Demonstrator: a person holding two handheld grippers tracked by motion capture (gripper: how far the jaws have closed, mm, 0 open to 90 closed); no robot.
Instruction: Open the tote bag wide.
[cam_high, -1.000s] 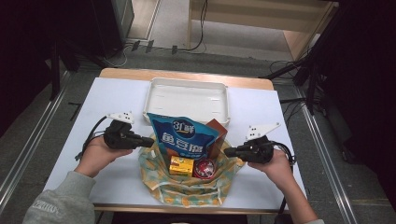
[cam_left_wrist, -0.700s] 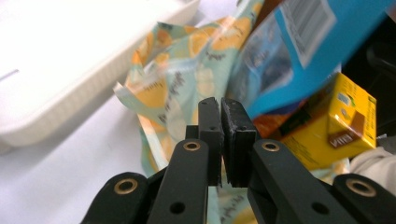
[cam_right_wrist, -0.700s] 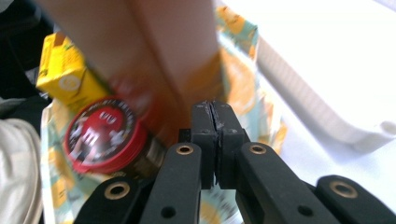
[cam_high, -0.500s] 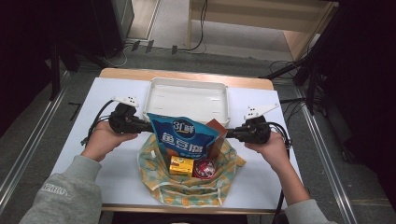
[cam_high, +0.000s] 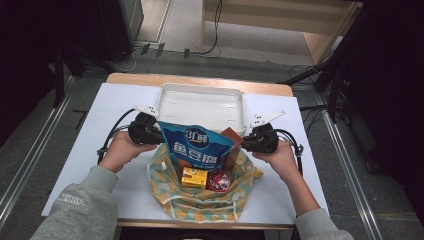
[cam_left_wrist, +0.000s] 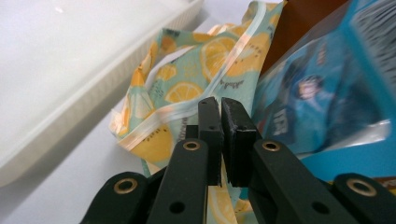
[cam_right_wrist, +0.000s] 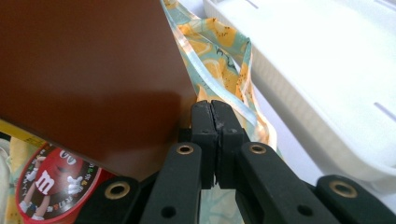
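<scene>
I hold the lemon-print bag (cam_high: 200, 200) between my grippers, left gripper (cam_high: 159, 134) and right gripper (cam_high: 245, 141) each clamped on its rim.

A white tray (cam_high: 202, 102) sits at the far side of the white table (cam_high: 75, 150). Just in front of it stands a blue snack pouch (cam_high: 196, 147), with a brown box (cam_high: 231, 137) upright beside it. Nearer lie a small yellow box (cam_high: 194, 177), possibly sweets, and a round red M&M's tub (cam_high: 219, 180), side by side.
</scene>
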